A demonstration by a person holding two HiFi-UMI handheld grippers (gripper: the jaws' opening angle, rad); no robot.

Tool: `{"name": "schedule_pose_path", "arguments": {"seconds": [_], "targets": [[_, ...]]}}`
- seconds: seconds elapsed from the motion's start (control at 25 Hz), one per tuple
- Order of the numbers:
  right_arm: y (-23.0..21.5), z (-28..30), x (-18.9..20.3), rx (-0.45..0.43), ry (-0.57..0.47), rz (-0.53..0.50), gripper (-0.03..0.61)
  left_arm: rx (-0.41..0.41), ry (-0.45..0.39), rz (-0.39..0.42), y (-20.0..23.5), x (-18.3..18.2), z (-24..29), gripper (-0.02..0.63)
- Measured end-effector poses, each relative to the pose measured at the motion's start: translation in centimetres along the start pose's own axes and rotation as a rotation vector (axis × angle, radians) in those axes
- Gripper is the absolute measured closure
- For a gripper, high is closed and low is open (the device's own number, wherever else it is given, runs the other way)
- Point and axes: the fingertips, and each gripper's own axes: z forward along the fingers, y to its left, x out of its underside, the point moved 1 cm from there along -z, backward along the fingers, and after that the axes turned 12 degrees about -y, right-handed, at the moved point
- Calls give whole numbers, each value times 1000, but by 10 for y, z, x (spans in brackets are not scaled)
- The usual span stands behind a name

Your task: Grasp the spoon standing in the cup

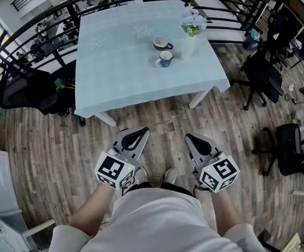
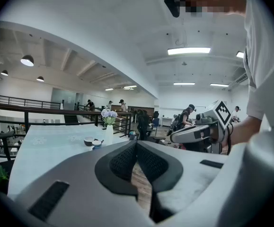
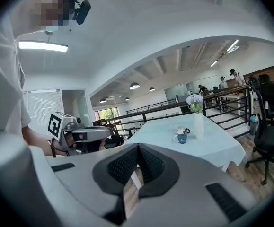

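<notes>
Far ahead, on the table's pale blue cloth [image 1: 115, 72], stands a blue cup [image 1: 165, 60] [image 3: 181, 137] [image 2: 97, 144]. A brown-and-white cup [image 1: 161, 43] sits just behind it. The spoon is too small to make out in any view. Both grippers hang low over the wooden floor, well short of the table. My left gripper [image 1: 143, 131] [image 2: 137, 143] is shut, its pads meeting with nothing between them. My right gripper [image 1: 189, 137] [image 3: 137, 146] is shut and empty too. Each gripper view shows the other gripper alongside it.
A white vase of flowers [image 1: 190, 35] stands right of the cups. Black office chairs sit left of the table [image 1: 25, 91] and to its right [image 1: 262, 77] [image 1: 293, 148]. A black railing [image 1: 46, 14] runs behind the table. Wooden floor lies between me and the table's near edge.
</notes>
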Motion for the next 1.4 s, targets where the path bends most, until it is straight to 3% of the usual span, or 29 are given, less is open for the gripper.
{"name": "schedule_pose_path", "arguments": {"seconds": [0.64, 1.4], "targets": [[-26, -3, 2, 24, -12, 39, 557, -16, 16, -5, -9, 10, 16, 594], [-76, -48, 4, -27, 0, 52, 557, -97, 20, 2, -56, 23, 48, 594]]}}
